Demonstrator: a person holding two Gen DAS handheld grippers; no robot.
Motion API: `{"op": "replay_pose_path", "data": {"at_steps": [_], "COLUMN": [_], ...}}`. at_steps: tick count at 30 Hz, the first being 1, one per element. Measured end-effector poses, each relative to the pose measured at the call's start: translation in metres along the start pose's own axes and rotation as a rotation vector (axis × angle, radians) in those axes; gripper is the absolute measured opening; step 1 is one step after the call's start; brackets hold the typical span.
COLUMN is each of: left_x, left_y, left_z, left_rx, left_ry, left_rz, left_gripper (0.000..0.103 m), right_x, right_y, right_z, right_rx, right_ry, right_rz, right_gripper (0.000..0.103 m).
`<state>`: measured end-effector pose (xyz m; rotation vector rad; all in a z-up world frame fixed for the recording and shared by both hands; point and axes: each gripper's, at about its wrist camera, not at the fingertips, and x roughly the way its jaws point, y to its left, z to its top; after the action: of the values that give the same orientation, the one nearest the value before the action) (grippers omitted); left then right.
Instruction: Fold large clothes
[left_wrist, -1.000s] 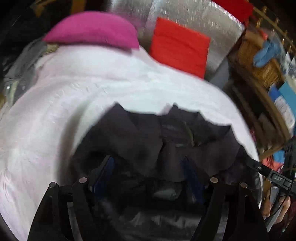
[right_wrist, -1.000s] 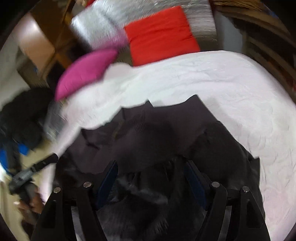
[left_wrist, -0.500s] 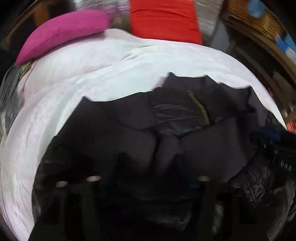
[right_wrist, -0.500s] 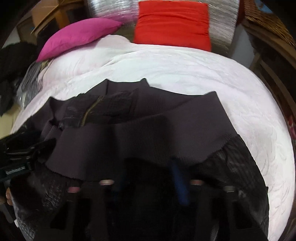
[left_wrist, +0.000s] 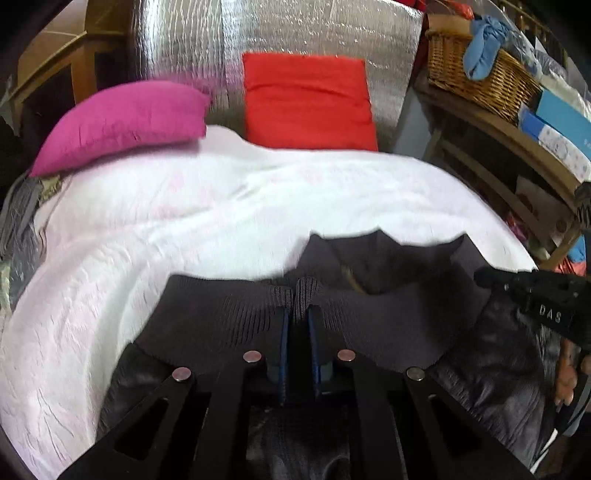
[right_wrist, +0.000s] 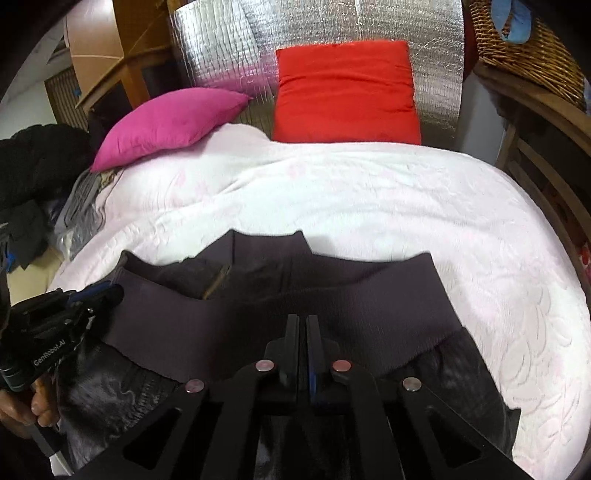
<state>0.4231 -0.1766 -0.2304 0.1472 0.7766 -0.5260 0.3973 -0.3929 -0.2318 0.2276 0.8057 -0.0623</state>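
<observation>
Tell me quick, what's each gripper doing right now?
Left gripper: shut on the jacket hem.
Right gripper: shut on the jacket hem too.

Occlusions and cut-offs, both wrist views

Lower part of dark jacket hidden behind left gripper frame and cut by bottom edge; its ribbed hem fold pinched between the pads, how deep it goes can't be told. Right gripper pads meet over the hem, fabric between them not visible. Hand at right edge cropped, only fingers show; other hand cropped at left edge. Zipper blurred, length unclear. Wicker basket contents partly cut off. Pink pillow edges motion-blurred. Bed near corners out of frame.
</observation>
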Motion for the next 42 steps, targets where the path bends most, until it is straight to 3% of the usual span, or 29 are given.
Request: {"op": "replay_pose_path", "data": {"at_steps": [6,17,20,22,23,24,26,29,31,33,35,37,38,39,41,42], "left_x": [0.0,0.014,0.032,0.049,0.062,0.071,0.084,0.089,0.082,0.072,0.054,0.02,0.007,-0.013,-0.046,-0.055], "left_y": [0.003,0.007,-0.001,-0.003,0.0,0.002,0.0,-0.006,-0.006,-0.008,-0.011,-0.015,-0.017,-0.018,-0.014,-0.011], "left_z": [0.012,0.023,0.026,0.024,0.022,0.02,0.017,0.014,0.015,0.018,0.022,0.027,0.028,0.028,0.024,0.021], "left_rx": [-0.032,-0.076,0.004,0.035,0.015,0.003,0.025,0.06,0.064,0.064,0.075,0.109,0.118,0.127,0.108,0.087], "left_ry": [-0.041,-0.071,-0.07,-0.051,-0.019,0.002,0.029,0.037,0.028,0.037,0.012,-0.058,-0.082,-0.114,-0.155,-0.156], "left_rz": [0.009,0.076,0.138,0.171,0.173,0.17,0.196,0.238,0.227,0.241,0.296,0.326,0.335,0.346,0.347,0.338], "left_gripper": [0.01,0.01,0.01,0.01,0.009,0.005,0.005,0.008,0.01,0.03,0.046,0.056,0.067,0.076,0.08,0.08], "right_x": [0.004,0.024,0.024,0.027,0.029,0.034,0.04,0.052,0.059,0.058,0.048,0.031,0.024,0.014,-0.012,-0.023], "right_y": [-0.04,-0.032,-0.04,-0.044,-0.046,-0.049,-0.052,-0.05,-0.046,-0.043,-0.048,-0.057,-0.061,-0.066,-0.07,-0.071], "right_z": [0.008,0.0,-0.001,-0.002,-0.002,-0.004,-0.005,-0.002,-0.001,-0.001,0.0,0.001,0.001,0.001,-0.001,-0.003], "right_rx": [0.19,0.167,0.199,0.212,0.224,0.245,0.277,0.271,0.239,0.214,0.235,0.291,0.315,0.339,0.358,0.356], "right_ry": [0.052,0.121,0.107,0.104,0.109,0.115,0.093,0.082,0.08,0.073,0.034,0.004,-0.01,-0.027,-0.051,-0.062], "right_rz": [0.137,0.16,0.163,0.161,0.166,0.187,0.21,0.132,0.032,-0.064,-0.054,-0.039,-0.018,0.009,0.053,0.075], "right_gripper": [0.006,0.007,0.008,0.022,0.061,0.094,0.095,0.092,0.07,0.058,0.048,0.048,0.05,0.059,0.073,0.074]}}
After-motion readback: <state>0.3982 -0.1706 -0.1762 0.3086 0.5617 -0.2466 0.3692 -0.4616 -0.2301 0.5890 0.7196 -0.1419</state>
